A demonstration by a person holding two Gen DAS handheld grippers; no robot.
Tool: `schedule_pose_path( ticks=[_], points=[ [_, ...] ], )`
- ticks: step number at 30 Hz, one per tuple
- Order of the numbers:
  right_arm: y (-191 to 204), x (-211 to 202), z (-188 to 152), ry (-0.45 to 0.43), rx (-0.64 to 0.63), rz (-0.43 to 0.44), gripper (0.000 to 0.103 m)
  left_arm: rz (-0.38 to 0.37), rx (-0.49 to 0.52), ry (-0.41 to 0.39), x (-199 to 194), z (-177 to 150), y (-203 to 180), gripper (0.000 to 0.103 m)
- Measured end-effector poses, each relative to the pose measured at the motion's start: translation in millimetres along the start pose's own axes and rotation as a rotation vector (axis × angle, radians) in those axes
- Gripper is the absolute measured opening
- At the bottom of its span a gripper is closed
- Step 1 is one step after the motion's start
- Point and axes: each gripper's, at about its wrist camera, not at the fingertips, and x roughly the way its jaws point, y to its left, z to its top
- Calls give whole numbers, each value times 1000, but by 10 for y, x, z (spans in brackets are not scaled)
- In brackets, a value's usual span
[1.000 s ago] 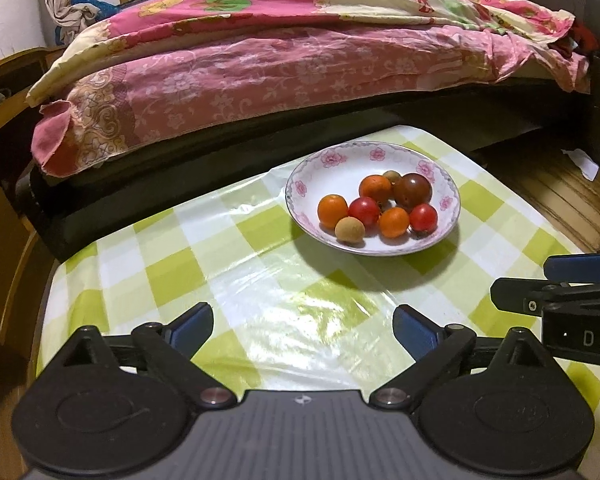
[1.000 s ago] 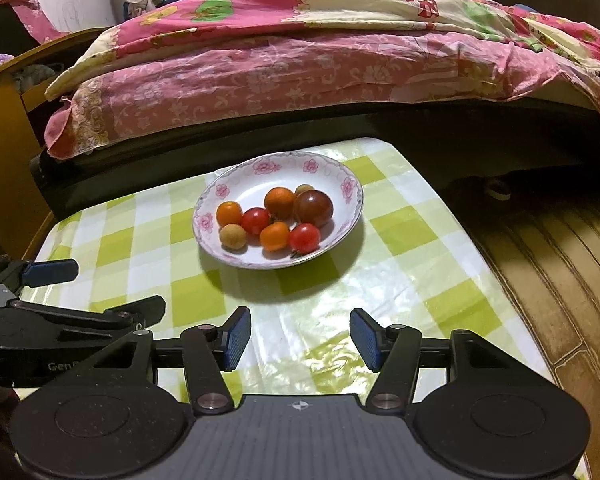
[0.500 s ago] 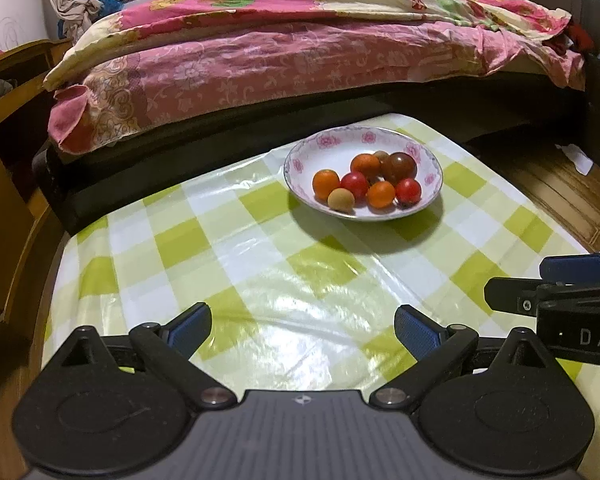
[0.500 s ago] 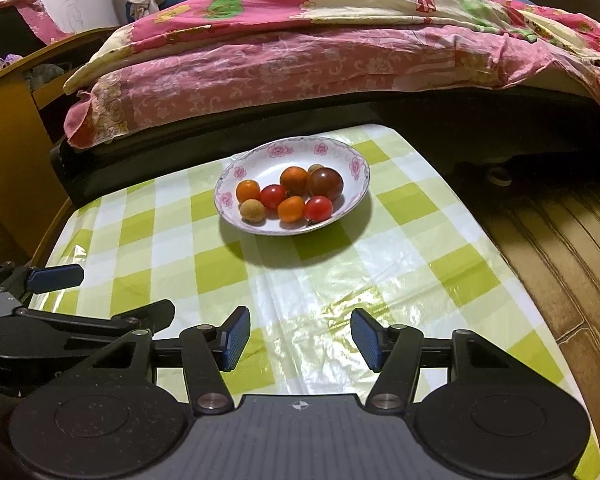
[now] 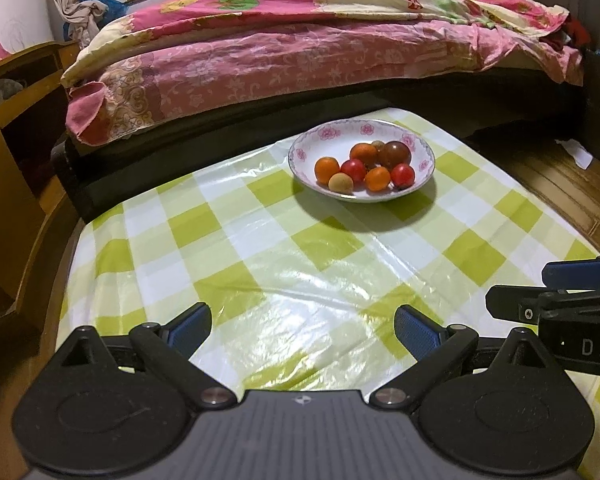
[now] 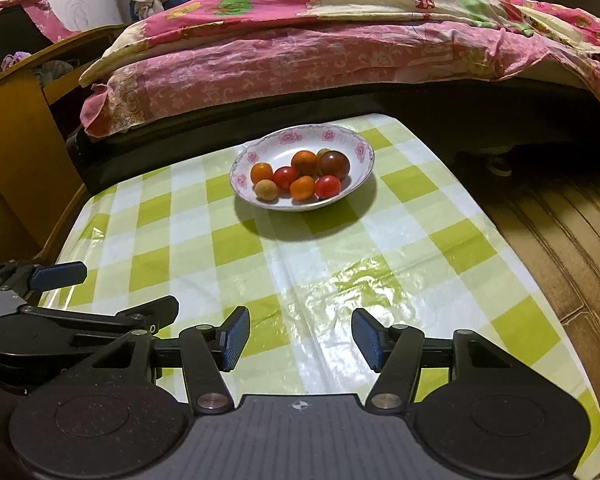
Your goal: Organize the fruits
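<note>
A white floral bowl (image 5: 420, 144) (image 6: 360, 148) stands at the far end of the green-checked table (image 5: 260, 248) (image 6: 400, 248). It holds several small fruits: orange ones (image 5: 326, 169), red tomatoes (image 5: 403, 175), a dark brownish one (image 5: 394, 153) and a small tan one (image 5: 341, 182). My left gripper (image 5: 302, 330) is open and empty above the near table. My right gripper (image 6: 300, 338) is open and empty, also well short of the bowl. Each gripper shows at the other view's edge.
A bed with a pink floral quilt (image 5: 300, 56) runs behind the table. Wooden furniture (image 5: 16, 128) stands at the left. Wooden floor (image 6: 560, 216) lies beyond the table's right edge.
Both grippers have drawn back from the bowl, which now looks smaller and farther. More of the tablecloth shows. Both stay open.
</note>
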Motion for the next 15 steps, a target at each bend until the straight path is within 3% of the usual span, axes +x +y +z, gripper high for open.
schedule_pose_path(
  ticks=[15],
  points=[
    [71, -87, -173, 23, -13, 1, 54, 8, 0, 24, -108, -162, -20, 103]
  ],
)
